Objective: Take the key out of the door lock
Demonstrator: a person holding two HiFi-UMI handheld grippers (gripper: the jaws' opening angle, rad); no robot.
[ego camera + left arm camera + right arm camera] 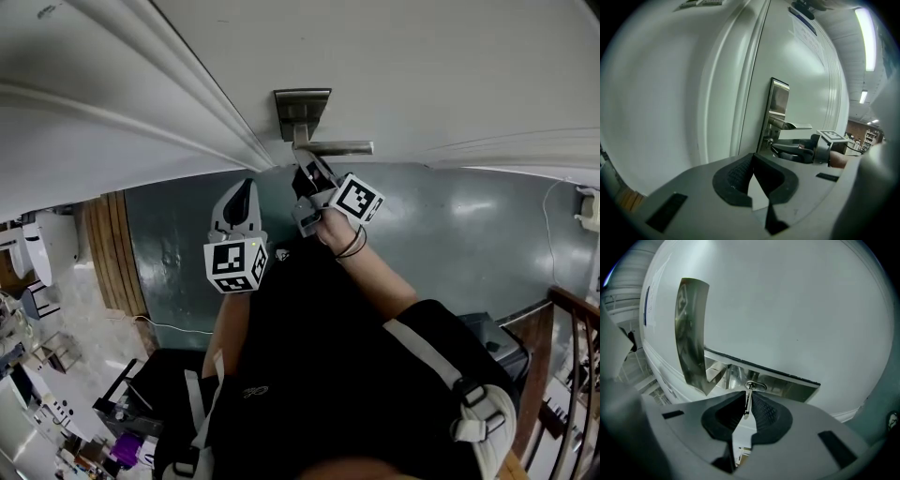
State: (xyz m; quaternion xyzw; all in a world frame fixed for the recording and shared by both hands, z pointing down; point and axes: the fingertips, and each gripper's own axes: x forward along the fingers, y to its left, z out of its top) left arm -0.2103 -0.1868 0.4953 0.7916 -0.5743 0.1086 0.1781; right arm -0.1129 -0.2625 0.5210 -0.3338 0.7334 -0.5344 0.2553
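The right tool (749, 405), held level at the door, pinches the key (748, 398) seated in the lock (755, 386) under the handle (337, 147). The left tool (243, 192) hangs nearer and left, tipped down, jaws together and empty.

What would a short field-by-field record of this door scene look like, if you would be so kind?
door: white door, panelled
handle: metal lever, level, on a metal plate
key: key sits in the lock below the lever
right gripper: right gripper points at the door, pads closed on the key
left gripper: left gripper shut and empty, held short of the door, left of the handle
task state: key not yet out of the lock
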